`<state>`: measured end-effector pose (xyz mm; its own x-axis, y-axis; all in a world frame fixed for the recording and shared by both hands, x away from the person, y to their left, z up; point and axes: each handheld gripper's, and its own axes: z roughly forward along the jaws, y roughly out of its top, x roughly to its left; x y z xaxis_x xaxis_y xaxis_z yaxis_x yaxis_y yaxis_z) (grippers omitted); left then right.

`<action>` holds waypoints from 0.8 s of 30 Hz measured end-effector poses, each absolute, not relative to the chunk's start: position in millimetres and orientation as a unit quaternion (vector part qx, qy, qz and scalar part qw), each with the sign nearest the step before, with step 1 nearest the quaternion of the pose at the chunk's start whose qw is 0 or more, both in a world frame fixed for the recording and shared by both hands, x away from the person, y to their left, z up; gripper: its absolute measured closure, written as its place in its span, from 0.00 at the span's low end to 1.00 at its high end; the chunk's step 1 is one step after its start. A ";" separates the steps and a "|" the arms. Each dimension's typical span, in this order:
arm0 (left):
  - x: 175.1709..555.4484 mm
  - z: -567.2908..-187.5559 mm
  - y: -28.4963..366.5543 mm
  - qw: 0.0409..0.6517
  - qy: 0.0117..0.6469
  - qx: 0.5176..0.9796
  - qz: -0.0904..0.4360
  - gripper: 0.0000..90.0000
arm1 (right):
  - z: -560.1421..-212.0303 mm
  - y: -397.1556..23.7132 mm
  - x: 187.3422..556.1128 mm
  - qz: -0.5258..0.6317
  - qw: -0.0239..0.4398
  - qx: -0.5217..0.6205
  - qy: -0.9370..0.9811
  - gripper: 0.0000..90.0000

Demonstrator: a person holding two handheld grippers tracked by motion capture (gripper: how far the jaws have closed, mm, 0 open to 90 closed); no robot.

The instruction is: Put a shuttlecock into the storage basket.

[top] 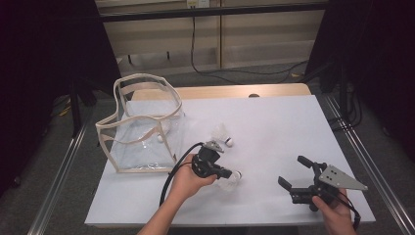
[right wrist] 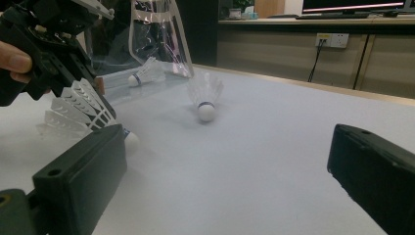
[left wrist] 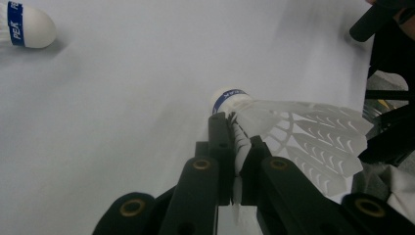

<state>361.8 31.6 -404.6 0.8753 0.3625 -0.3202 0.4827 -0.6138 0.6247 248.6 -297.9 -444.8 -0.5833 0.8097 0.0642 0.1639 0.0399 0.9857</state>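
Shuttlecock: white feathered shuttlecock is clenched by left gripper fingers, cork toward 3 o'clock.
Bag: clear beige-trimmed bag lies at 10 o'clock.
Right gripper: fingers released.

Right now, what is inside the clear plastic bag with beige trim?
One white feathered shuttlecock lies inside the clear plastic bag with beige trim, seen through its wall. The bag's folds blur the far corners.

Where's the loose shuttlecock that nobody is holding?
High view: the loose shuttlecock lies on the table just beyond the left gripper, right of the clear bag.
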 end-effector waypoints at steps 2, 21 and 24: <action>361.8 -400.9 31.5 0.371 0.235 0.895 -0.084 0.98 | -444.6 -297.7 248.4 0.590 0.274 0.366 0.666 0.01; 363.6 -381.9 38.5 0.379 0.235 0.890 -0.096 0.99 | -444.7 -297.8 248.6 0.589 0.274 0.367 0.665 0.01; 363.8 -379.9 38.7 0.377 0.234 0.891 -0.099 0.99 | -444.6 -297.7 248.7 0.589 0.275 0.368 0.665 0.01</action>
